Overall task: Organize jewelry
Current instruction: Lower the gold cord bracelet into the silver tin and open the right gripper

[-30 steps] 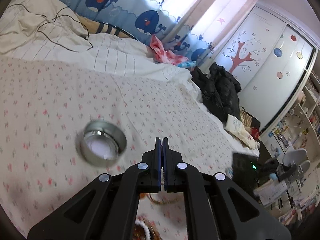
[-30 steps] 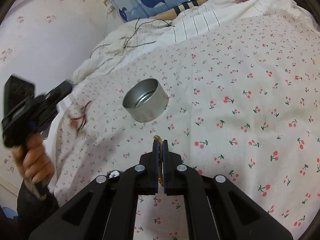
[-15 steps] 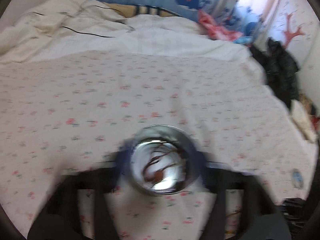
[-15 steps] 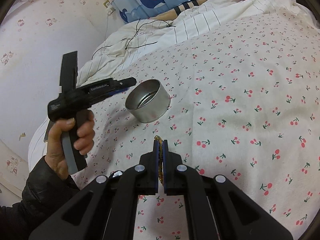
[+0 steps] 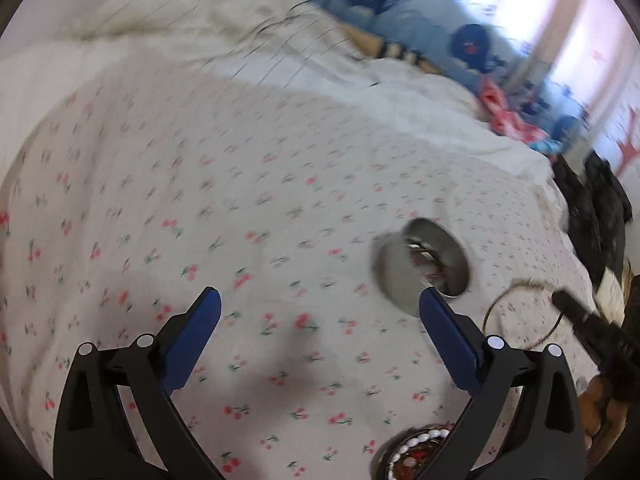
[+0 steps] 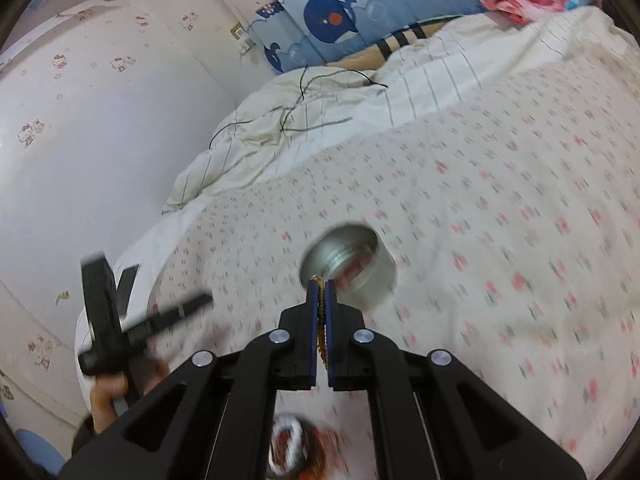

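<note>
A round silver tin [image 5: 424, 266] stands on the cherry-print bedspread [image 5: 240, 184] with a reddish piece of jewelry [image 5: 434, 268] inside. My left gripper [image 5: 320, 300] hovers left of the tin, jaws opening wide, nothing between them. In the right wrist view my right gripper [image 6: 321, 286] is shut on a gold chain [image 6: 322, 332] just in front of the tin [image 6: 352, 260]. In the left wrist view the chain [image 5: 516, 312] hangs as a loop from it. A hand [image 6: 108, 392] holds the left gripper [image 6: 200, 301] at the left.
A round red piece edged with white beads [image 5: 416, 452] lies on the bedspread close to me. A rumpled white duvet [image 6: 304, 120] with black cables is at the head of the bed. Dark clothes [image 5: 596, 216] are heaped at the bed's right edge.
My left gripper went from shut to wide open; the reddish jewelry now lies in the tin. It then swung left of the tin. My right gripper carried the chain closer to the tin.
</note>
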Demonstrator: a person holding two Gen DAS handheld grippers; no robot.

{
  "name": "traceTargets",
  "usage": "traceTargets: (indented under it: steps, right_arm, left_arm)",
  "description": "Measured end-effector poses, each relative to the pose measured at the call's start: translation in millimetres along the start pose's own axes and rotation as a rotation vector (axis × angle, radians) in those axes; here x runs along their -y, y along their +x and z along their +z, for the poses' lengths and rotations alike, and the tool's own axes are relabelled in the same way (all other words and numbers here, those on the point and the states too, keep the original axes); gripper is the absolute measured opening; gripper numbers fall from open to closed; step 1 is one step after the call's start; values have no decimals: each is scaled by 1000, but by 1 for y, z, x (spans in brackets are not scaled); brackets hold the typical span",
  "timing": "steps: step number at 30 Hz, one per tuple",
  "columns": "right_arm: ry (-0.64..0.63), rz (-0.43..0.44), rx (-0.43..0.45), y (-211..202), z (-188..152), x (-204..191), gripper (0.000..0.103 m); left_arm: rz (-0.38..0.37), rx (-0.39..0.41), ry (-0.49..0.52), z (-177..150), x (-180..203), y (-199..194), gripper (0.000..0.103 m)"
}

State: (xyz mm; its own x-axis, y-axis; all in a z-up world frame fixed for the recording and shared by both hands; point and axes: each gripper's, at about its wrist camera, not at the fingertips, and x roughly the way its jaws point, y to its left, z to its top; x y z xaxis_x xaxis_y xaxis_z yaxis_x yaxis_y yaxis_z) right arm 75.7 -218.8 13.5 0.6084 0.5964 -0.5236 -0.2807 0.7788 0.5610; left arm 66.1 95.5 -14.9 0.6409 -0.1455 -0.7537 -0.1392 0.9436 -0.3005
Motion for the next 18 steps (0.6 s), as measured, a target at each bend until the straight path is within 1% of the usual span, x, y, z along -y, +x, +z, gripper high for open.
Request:
traceTargets:
  steps: [1,3,6,8,10,11,12,13,14,15,17,18]
  right_arm:
    - [6,6,-1,6,6,-2,4]
    - [27,23,-1,20,16,-3,4]
    - [97,51,-35,54,25,7,4]
    - [102,22,-67,73,26,10,4]
    - [66,-65,-99,94,26,13,4]
    - [12,-132,-120,103,24,12,11]
    - [-22,-180,-120,105,23,10,20]
    - [-35,-195,-99,100,21,9,47]
    - [-45,-194,-71,93,19,9,56]
    - [-74,-193,-37,77,17,3,56]
    - [-115,-202,-13,54,10,-3,56]
    - [-141,-201,-19,38,1,-6,56]
  left_arm:
    - [19,5,-22,4,-6,-1,95]
    - [17,24,-41,6,-13,-7,95]
    - [22,33,-45,9,-18,-13,95]
    - [27,25,-45,9,-16,-12,95]
    - [18,8,-45,10,-14,-10,95]
    - [13,5,-38,9,-12,-10,95]
    - [12,5,-24,9,-9,-11,95]
    - [20,7,-1,8,-5,-12,95]
    - [28,8,20,7,-2,-13,95]
    - [36,6,52,6,2,-13,95]
    - [27,-15,128,1,12,-11,95]
    - [19,-34,164,-2,17,-10,95]
